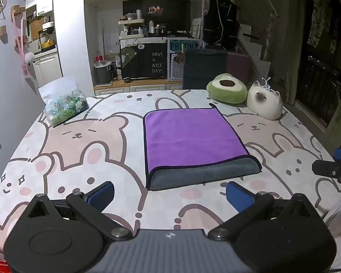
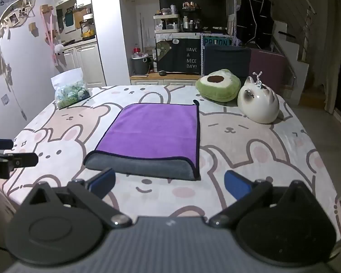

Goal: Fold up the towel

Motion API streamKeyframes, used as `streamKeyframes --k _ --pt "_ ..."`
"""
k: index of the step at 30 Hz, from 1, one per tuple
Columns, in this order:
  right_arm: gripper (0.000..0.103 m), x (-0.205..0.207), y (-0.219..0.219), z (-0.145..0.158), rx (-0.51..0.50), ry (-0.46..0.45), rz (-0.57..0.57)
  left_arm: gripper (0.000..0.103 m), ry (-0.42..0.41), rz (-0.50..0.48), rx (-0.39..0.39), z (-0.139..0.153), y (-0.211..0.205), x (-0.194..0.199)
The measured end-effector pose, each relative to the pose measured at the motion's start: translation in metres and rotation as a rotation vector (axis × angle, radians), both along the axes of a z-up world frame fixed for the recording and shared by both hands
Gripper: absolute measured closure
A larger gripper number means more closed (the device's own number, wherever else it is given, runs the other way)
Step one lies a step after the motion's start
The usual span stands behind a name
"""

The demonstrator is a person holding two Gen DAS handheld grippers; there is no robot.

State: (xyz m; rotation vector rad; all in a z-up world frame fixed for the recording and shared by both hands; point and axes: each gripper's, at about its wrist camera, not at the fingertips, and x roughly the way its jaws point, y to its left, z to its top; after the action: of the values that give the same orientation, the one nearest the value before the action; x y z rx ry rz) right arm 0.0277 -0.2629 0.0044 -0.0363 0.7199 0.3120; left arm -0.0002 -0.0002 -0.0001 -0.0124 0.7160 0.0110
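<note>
A purple towel point(image 1: 191, 136) with a grey underside lies folded flat on the bunny-print cloth point(image 1: 79, 154); its grey lower layer shows along the near edge. It also shows in the right wrist view point(image 2: 154, 129). My left gripper point(image 1: 170, 195) is open and empty, just short of the towel's near edge. My right gripper point(image 2: 170, 184) is open and empty, also just short of the near edge. Each gripper shows at the side of the other's view, the right one point(image 1: 336, 170) and the left one point(image 2: 9, 159).
A green avocado cushion point(image 1: 227, 88) and a white cat figure point(image 1: 264, 101) sit at the back right. A clear bag with green contents point(image 1: 63, 104) stands at the back left. Shelves and a counter lie beyond the table.
</note>
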Motion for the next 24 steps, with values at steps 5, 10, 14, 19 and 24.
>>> streamKeyframes --k 5,10,14,19,24 --pt "0.0 0.0002 -0.0003 0.0 0.0 0.003 0.002 0.0 -0.002 0.003 -0.003 0.0007 0.001 -0.0016" --pt "0.0 0.0007 0.0017 -0.0006 -0.004 0.003 0.004 0.0 0.004 0.003 0.002 -0.0002 0.0 0.0004" --pt "0.0 0.0003 0.0001 0.0004 0.005 0.003 0.003 0.0 0.005 0.0 0.001 -0.0001 0.0 0.0003" --pt "0.0 0.0002 -0.0001 0.0 0.006 0.003 0.003 0.0 0.006 0.001 0.002 -0.0003 0.0 0.0005" --pt "0.0 0.0001 -0.0001 0.0 0.006 0.003 0.003 0.0 0.006 -0.001 0.0 -0.0002 -0.0001 0.0004"
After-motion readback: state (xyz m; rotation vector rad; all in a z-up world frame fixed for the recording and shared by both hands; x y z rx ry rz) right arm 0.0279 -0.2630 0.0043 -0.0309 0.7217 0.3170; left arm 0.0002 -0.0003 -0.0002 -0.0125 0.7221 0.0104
